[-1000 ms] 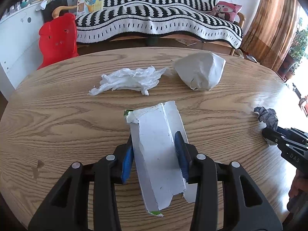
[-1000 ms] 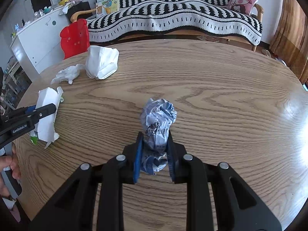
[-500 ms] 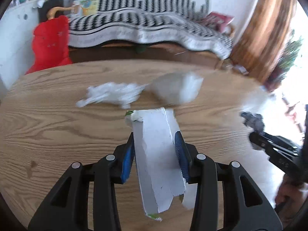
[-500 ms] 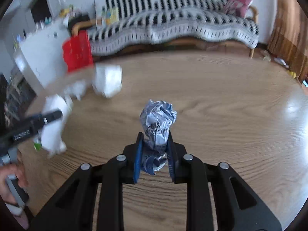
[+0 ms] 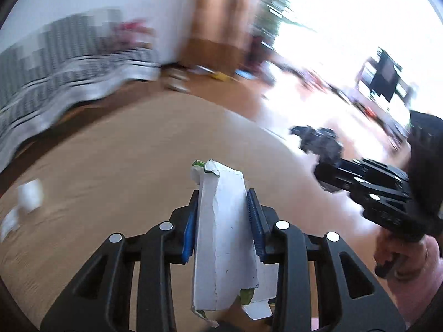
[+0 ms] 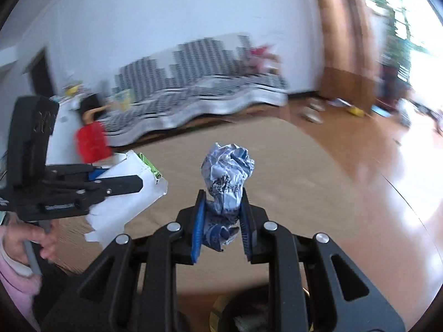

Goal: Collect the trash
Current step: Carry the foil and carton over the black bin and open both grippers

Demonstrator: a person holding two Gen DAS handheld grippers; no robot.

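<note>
While clamped: carton [image 5: 224,238] between hand-held gripper [image 5: 223,221]

glossy wood table [image 6: 346,182], crumpled paper ball [image 6: 227,171].

Home living room: striped-covered sofa [image 6: 199,102], curtain [image 6: 340,27], wooden table [image 6: 304,166].

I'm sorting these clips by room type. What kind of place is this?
Most likely a home living room: a sofa under a striped black-and-white throw, a wooden table, and a brown curtain beside a bright window.
</note>
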